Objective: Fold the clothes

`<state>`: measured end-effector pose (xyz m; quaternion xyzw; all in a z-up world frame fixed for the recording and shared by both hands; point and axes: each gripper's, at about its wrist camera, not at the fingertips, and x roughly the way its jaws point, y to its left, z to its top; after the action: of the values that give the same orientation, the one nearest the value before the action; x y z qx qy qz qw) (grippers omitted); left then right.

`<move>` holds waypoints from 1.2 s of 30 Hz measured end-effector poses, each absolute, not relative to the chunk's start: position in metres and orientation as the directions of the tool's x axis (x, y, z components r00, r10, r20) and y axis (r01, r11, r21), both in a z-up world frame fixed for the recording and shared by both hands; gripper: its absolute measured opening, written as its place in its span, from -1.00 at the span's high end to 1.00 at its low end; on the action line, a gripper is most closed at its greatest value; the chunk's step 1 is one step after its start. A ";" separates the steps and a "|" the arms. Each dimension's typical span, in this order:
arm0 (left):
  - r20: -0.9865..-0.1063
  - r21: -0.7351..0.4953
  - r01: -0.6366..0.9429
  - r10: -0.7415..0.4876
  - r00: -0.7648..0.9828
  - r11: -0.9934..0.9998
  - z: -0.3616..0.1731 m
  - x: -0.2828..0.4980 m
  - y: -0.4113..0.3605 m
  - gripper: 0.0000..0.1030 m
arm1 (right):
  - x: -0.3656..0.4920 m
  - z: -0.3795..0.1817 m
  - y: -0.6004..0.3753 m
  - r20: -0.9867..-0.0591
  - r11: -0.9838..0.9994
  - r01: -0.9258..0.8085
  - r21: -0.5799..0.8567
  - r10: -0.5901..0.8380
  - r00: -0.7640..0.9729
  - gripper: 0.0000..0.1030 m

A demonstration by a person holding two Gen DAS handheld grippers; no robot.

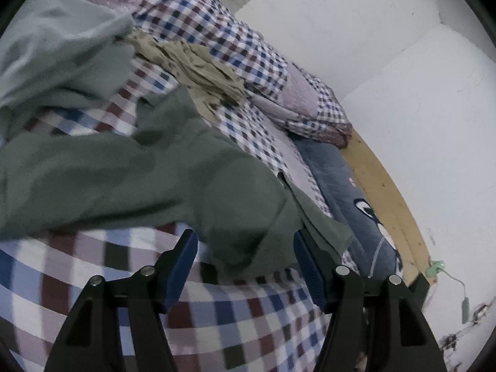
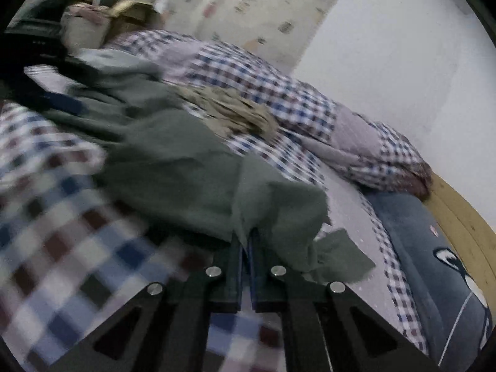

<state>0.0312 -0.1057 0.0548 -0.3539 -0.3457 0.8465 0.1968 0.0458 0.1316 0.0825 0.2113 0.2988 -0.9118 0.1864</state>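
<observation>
The left hand-held gripper [image 1: 245,248] is spread wide around a bunched end of the green shirt [image 1: 130,170] on the checked bed [image 1: 217,325], and the right hand-held gripper [image 2: 247,241] is pressed together, pinching the shirt's edge.

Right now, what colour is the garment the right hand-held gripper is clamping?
Dark olive green garment, plain; clearest in the left wrist view.

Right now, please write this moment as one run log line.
step: fold clothes | left gripper: open, around dark green garment | right gripper: shut on dark green garment | surface: checked bedcover
</observation>
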 end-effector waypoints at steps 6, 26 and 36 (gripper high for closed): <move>-0.430 -0.759 -0.169 0.679 -0.595 -0.628 0.053 0.036 -0.073 -0.32 | 0.145 0.075 0.096 -0.537 -0.555 0.673 -0.490 -0.416 -0.734 0.98; -0.458 -0.850 0.161 0.552 -0.697 -0.502 0.011 0.131 -0.094 -0.40 | 0.198 0.091 0.147 -0.570 -0.715 0.687 -0.130 -0.513 -0.642 0.98; -0.377 -0.917 0.113 0.738 -0.559 -0.383 -0.014 0.114 -0.026 -0.46 | 0.182 0.112 0.185 -0.520 -0.785 0.603 0.141 -0.578 -0.630 0.97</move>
<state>0.1143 -0.0264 -0.0142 -0.4160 -0.5112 0.7200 0.2172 0.1815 0.1850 0.1117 0.2796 0.0232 -0.9024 0.3272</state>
